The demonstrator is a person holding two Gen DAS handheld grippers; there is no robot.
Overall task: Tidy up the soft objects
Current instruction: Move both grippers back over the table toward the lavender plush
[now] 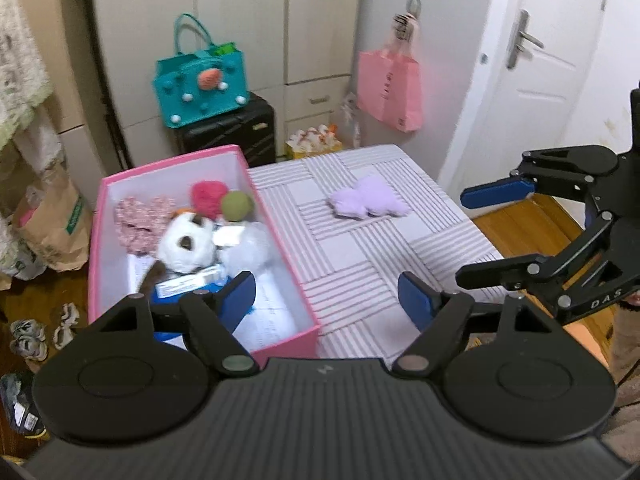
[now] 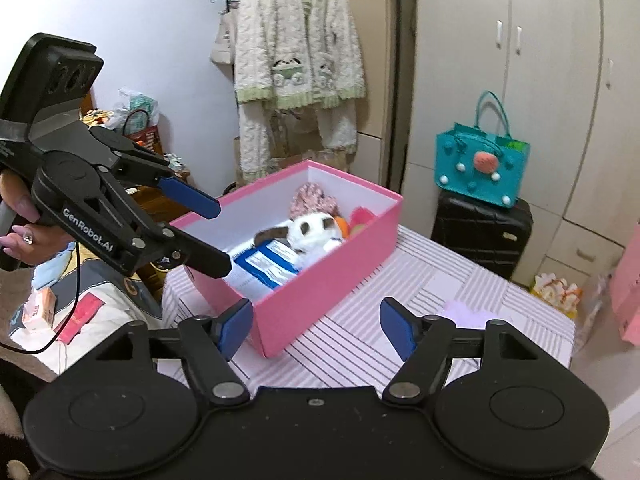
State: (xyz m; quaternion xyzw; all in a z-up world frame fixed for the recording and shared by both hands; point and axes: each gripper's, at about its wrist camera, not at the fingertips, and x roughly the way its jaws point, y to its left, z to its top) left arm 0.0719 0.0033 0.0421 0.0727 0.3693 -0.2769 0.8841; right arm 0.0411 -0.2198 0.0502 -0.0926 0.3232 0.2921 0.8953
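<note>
pink box (image 2: 320, 280) holding plush toy (image 2: 312, 234), both grippers empty, spread

Both wrist views look down, near, from opposite sides, sharing the pink box (image 1: 304, 280) on the striped table (image 2: 360, 344).

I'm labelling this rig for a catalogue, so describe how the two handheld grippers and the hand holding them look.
Both are black linkage grippers with blue pads on the jaws and round pivot discs. The left gripper carries white "GenRobot.AI" lettering and a black boxy top piece; a thin black cable hangs below it. The hand gripping it has long, pale, glossy nails. The right gripper shows grey "DAS" lettering and silver rivets. No sleeve is clearly visible.
</note>
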